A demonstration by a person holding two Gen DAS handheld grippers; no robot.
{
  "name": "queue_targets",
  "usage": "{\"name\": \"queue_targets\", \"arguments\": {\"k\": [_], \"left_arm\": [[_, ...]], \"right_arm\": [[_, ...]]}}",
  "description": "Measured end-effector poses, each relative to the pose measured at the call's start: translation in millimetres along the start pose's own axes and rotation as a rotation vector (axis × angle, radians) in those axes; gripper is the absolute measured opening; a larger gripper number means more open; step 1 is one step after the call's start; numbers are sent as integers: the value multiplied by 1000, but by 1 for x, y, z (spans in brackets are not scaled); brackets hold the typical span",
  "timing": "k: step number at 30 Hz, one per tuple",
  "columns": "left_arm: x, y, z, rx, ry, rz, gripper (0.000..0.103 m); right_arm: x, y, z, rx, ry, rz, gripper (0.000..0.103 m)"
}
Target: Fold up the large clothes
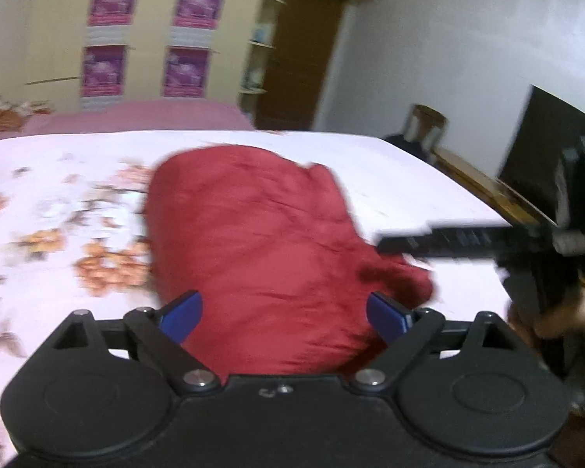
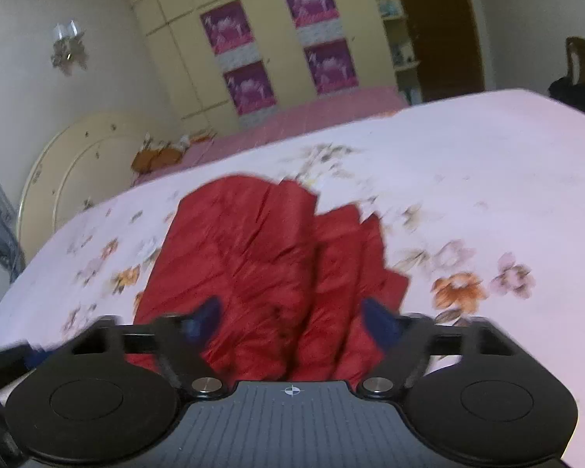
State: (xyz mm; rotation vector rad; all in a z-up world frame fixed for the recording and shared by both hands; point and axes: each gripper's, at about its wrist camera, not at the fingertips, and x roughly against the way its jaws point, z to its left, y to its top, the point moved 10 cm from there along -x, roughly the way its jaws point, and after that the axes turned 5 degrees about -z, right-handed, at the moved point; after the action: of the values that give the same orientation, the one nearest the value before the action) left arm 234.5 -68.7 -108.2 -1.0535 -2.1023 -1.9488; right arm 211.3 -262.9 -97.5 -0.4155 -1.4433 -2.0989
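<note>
Cream wardrobe [image 2: 253, 39] with purple posters, brown door [image 1: 300, 50], white walls [image 1: 468, 39].

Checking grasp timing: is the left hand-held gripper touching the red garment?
Cannot tell. In the left wrist view the left hand-held gripper is open with the red garment between its blue fingers, but motion blur hides any contact or gap.

No words, brand names or numbers are readable anywhere I look. The purple posters [image 2: 238, 58] on the wardrobe doors [image 2: 175, 62] may carry print — too blurred to make out. My right gripper's body shows only a small crosshair mark [image 2: 291, 390].
</note>
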Motion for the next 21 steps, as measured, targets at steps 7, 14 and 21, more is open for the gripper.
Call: {"name": "queue_targets", "arguments": {"k": [7, 14, 21], "left_arm": [[-19, 1, 57, 70, 107, 12, 75], [-47, -7, 56, 73, 56, 26, 59], [-77, -27, 31, 11, -15, 95, 62]], "right_arm": [[-17, -32, 7, -2, -20, 81, 26], [4, -30, 1, 6, -83, 28, 10], [-15, -70, -42, -106, -198, 112, 10]]}}
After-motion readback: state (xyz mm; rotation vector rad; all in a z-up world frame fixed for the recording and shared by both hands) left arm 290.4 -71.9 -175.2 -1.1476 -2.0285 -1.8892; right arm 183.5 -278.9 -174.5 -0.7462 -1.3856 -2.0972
